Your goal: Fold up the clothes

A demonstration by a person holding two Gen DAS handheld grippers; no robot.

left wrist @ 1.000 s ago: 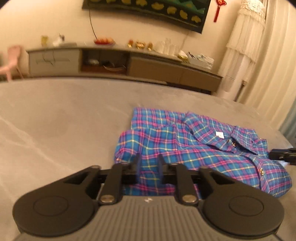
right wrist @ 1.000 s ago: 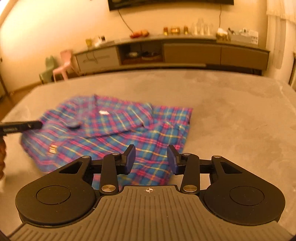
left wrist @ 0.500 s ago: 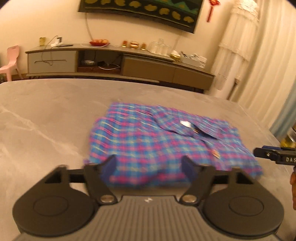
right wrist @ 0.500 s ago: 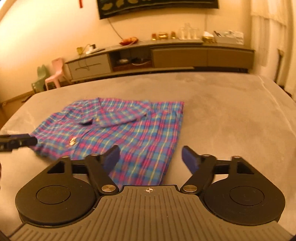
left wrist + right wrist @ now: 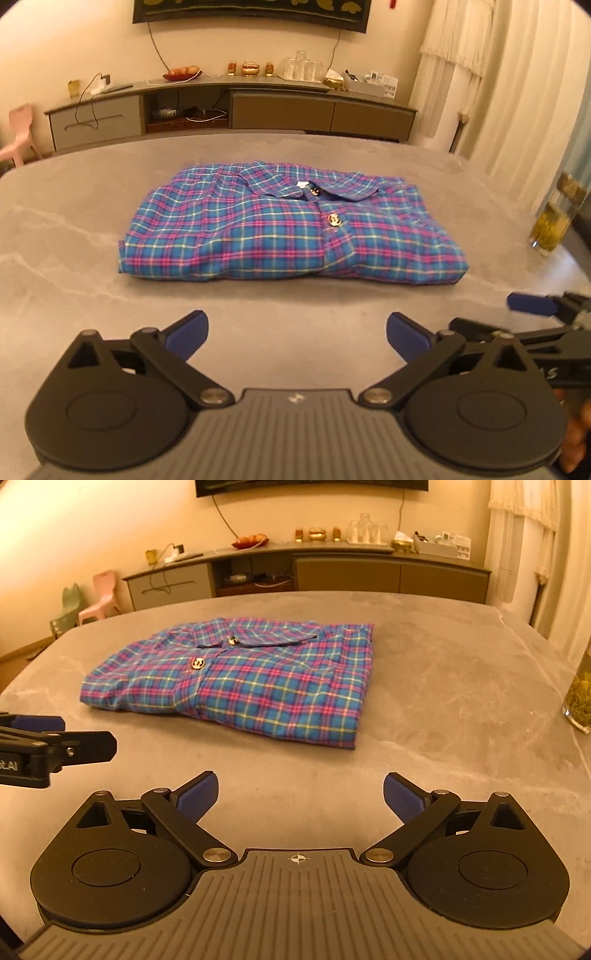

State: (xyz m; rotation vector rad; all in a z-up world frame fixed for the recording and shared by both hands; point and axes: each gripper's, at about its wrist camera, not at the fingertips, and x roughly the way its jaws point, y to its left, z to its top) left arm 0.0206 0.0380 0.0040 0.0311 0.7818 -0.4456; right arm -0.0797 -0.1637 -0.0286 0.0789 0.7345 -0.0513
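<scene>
A blue and pink plaid shirt (image 5: 288, 229) lies folded into a neat rectangle on the grey table (image 5: 74, 266), collar and buttons facing up. It also shows in the right wrist view (image 5: 251, 679). My left gripper (image 5: 295, 336) is open and empty, held back from the shirt's near edge. My right gripper (image 5: 299, 797) is open and empty, also back from the shirt. The right gripper's blue fingertip shows at the right of the left wrist view (image 5: 532, 304). The left gripper shows at the left of the right wrist view (image 5: 55, 749).
A glass of yellow-green drink (image 5: 580, 698) stands near the table's right edge, also in the left wrist view (image 5: 552, 229). A long sideboard (image 5: 229, 110) with small items runs along the far wall. Pink and green child chairs (image 5: 96, 598) stand at the far left.
Both grippers have opened wide, let go of the shirt and drawn back toward me. The shirt now lies flat and still, folded, farther from both cameras.
</scene>
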